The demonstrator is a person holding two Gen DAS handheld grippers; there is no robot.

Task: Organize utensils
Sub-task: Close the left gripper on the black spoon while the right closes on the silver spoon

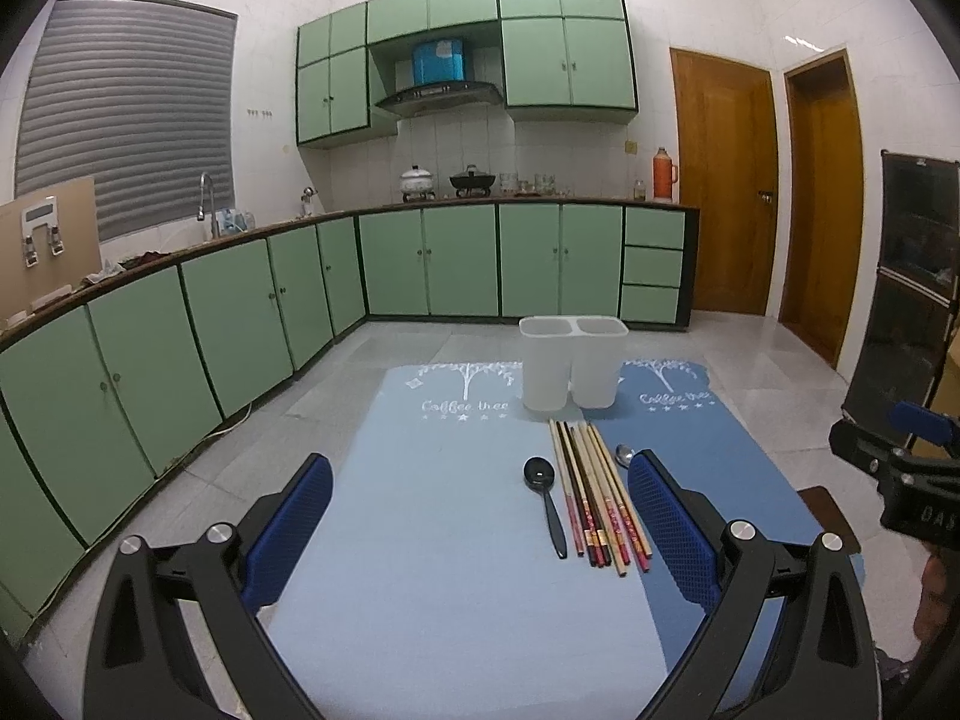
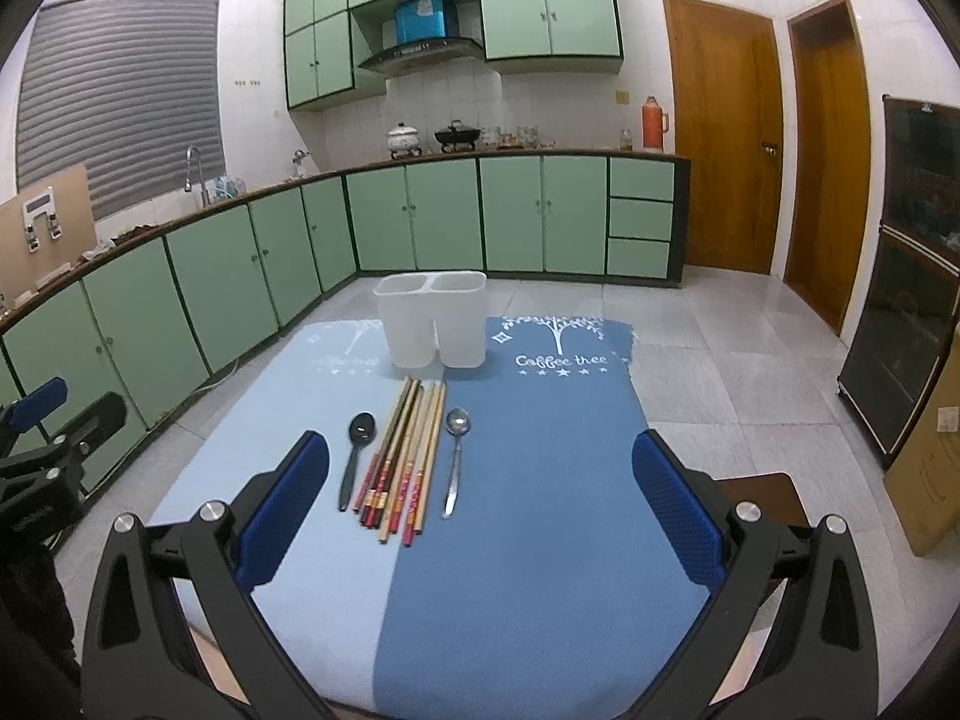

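A white two-compartment utensil holder [image 1: 573, 363] [image 2: 431, 318] stands upright at the far side of the mats. Several chopsticks [image 1: 600, 495] [image 2: 405, 459] lie side by side in front of it. A black spoon [image 1: 545, 501] [image 2: 355, 459] lies to their left, a metal spoon [image 1: 624, 455] [image 2: 456, 459] to their right. My left gripper [image 1: 480, 519] hovers open above the light blue mat [image 1: 420, 540], nearer than the utensils, holding nothing. My right gripper [image 2: 480, 492] is open over the dark blue mat [image 2: 540, 540], also holding nothing.
Both mats cover a table whose brown corner [image 2: 762, 498] shows at the right. Green cabinets [image 1: 240, 312] run along the left and back walls. A dark glass-door cabinet [image 2: 912, 300] and a cardboard box [image 2: 930, 468] stand at the right. The right gripper's body [image 1: 900, 480] shows in the left wrist view.
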